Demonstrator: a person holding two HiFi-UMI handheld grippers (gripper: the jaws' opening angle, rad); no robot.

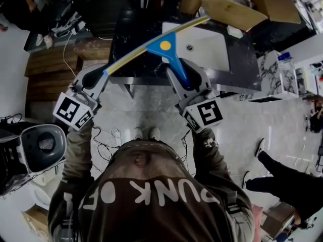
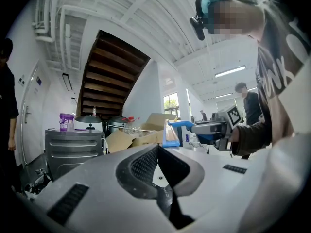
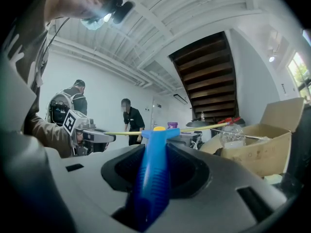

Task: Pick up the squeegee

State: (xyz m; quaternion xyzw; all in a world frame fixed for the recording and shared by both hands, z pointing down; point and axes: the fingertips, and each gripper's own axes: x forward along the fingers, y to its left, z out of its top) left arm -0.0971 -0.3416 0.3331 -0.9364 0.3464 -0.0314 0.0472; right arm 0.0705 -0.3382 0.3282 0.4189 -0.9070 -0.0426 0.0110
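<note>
The squeegee [image 1: 164, 47] has a blue handle and a long yellow-edged blade, and it is held in the air above the counter. My right gripper [image 1: 184, 77] is shut on the blue handle [image 3: 154, 169], which runs out between its jaws to the crossbar. My left gripper [image 1: 101, 77] is at the blade's left end. In the left gripper view its jaws [image 2: 158, 149] are closed together, and the squeegee [image 2: 171, 132] shows end-on just past their tips. Whether the blade touches them I cannot tell.
A white sink [image 1: 207, 47] is set in a dark counter [image 1: 245, 64] under the squeegee. Cardboard boxes [image 1: 237, 9] lie behind it. Wooden steps [image 1: 50, 64] are at the left, a round grey appliance [image 1: 40, 145] at the lower left. Other people [image 3: 129, 115] stand nearby.
</note>
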